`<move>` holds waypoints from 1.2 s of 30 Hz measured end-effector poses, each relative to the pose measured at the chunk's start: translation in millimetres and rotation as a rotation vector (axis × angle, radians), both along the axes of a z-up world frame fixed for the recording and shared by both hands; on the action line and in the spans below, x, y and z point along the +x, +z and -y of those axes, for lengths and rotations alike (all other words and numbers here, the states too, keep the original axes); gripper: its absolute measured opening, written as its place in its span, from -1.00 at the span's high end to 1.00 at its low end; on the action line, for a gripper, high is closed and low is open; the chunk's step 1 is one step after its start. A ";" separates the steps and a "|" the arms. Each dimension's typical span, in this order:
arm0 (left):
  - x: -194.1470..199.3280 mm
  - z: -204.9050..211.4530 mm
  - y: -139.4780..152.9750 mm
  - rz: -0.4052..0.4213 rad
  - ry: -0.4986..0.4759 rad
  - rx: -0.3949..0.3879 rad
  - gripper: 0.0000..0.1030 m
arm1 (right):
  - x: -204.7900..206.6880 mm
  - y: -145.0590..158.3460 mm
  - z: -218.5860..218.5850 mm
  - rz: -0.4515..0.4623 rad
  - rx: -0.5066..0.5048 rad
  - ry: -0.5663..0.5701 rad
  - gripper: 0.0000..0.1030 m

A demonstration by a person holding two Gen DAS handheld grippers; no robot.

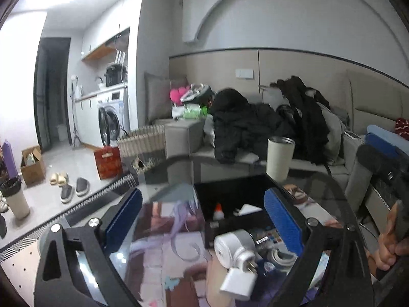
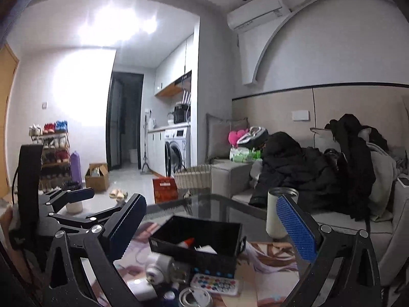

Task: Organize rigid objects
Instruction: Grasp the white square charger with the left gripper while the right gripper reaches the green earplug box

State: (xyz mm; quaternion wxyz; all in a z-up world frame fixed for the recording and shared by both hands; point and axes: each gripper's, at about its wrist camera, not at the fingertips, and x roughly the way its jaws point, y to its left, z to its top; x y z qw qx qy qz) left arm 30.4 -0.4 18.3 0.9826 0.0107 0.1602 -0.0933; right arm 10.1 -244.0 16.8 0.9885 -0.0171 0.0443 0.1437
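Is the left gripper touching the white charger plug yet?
Apart. The left wrist view shows the left gripper open and empty, the white charger plug lying loose between its arms.

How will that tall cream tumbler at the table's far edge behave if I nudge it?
The cream tumbler stands tall and narrow near the glass table edge, so it would probably tip rather than slide. Its smooth wall looks slippery, and the glass gives little grip. Once down, its round body would likely roll toward the sofa.

Dim room, ceiling light (image 2: 120,25) blown out w/ glare on wall (image 2: 84,87). Heavy fisheye bend + dark vignette at edges. Glass table (image 1: 179,176) reflective, foreground slightly soft
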 end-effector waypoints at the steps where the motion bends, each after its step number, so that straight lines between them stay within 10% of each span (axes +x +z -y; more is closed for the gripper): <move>1: -0.2 1.8 -1.1 -0.003 -0.003 0.005 -0.89 | 6.4 -2.5 0.1 -0.038 -0.010 0.020 -1.00; 19: 30.1 27.0 -58.2 -0.387 -0.144 0.060 -0.77 | 69.9 -76.8 -15.4 -0.596 -0.145 0.097 -0.98; 26: 38.2 49.9 -85.7 -0.531 -0.227 0.122 -0.64 | 86.4 -122.2 -14.9 -0.831 -0.134 0.183 -0.56; 36: 51.3 52.4 -108.4 -0.635 -0.229 0.146 0.03 | 96.2 -145.3 -10.9 -0.909 -0.129 0.128 -0.55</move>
